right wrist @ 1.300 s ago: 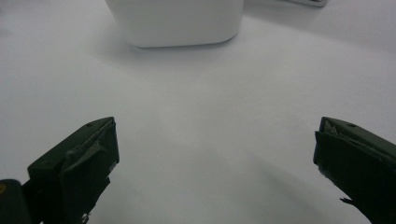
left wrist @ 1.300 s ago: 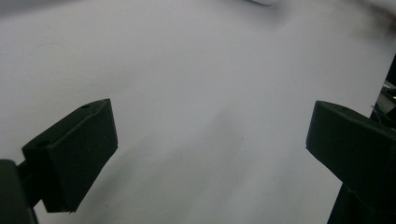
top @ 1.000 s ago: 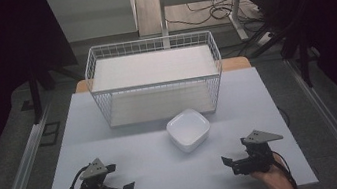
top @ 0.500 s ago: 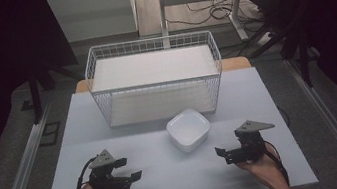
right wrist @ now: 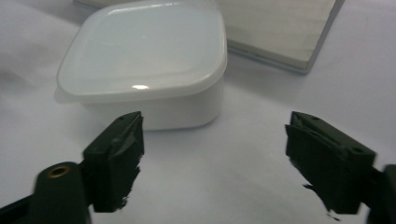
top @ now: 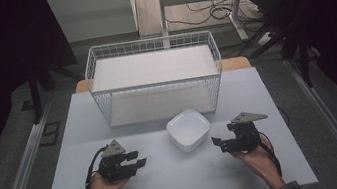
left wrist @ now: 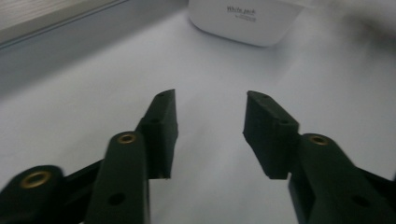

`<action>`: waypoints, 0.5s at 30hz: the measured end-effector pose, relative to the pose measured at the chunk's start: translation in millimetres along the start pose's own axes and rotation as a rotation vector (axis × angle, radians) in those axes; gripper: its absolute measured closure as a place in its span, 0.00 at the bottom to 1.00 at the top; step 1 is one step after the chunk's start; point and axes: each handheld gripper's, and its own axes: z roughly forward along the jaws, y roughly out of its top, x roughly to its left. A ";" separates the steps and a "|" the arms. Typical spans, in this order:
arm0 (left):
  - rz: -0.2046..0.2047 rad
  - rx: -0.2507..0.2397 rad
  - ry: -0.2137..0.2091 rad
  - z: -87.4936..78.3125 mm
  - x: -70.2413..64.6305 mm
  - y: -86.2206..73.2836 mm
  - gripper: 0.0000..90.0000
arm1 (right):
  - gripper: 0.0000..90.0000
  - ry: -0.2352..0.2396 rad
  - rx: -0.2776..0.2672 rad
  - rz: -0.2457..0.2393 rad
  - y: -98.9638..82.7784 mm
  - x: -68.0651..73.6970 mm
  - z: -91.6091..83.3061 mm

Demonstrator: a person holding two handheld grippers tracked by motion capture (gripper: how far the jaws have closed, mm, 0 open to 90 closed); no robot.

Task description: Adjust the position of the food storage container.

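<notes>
A white square lidded container [top: 188,129] sits on the white table [top: 170,185], just in front of a white wire basket [top: 153,76]. My left gripper [top: 138,162] lies low to the container's left and points right at it. Its jaws have just been closing, with nothing between them, and still stand apart. In the left gripper view the gripper [left wrist: 210,121] has the container [left wrist: 243,18] well ahead of it. My right gripper [top: 215,143] sits right of the container and points left. Its jaws have just been closing a little, with nothing between them. In the right gripper view that gripper [right wrist: 215,140] has the container [right wrist: 144,60] close ahead.
The wire basket holds a pale flat board [top: 152,66] and stands across the back half of the table. In the right gripper view a board's edge [right wrist: 280,28] lies behind the container. Metal rails [top: 20,167] run along both sides of the table, and cables [top: 205,13] lie on the floor beyond.
Both hands have moved inward and slightly forward toward the container. The left gripper's jaws have narrowed clearly, the right's slightly.
</notes>
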 end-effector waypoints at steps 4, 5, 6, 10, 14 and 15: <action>0.010 0.000 0.007 14.2 -1.7 10.8 0.75 | 0.38 -0.023 -0.029 0.000 9.7 -4.4 3.0; 0.013 0.003 0.006 17.5 -2.5 13.1 0.77 | 0.41 -0.026 -0.032 0.002 11.8 -6.1 3.8; 0.013 0.006 0.008 20.8 -3.3 15.3 0.80 | 0.45 -0.027 -0.036 0.004 13.8 -7.8 4.8; 0.002 0.007 0.007 32.7 -4.0 22.9 0.88 | 0.60 -0.027 -0.033 0.004 20.5 -14.1 11.7; -0.018 0.001 0.010 42.3 -1.8 28.2 0.96 | 0.74 -0.019 -0.007 -0.019 25.4 -17.2 20.4; -0.021 -0.001 0.009 44.7 -1.2 29.3 0.98 | 0.77 -0.017 0.000 -0.026 26.4 -17.8 22.8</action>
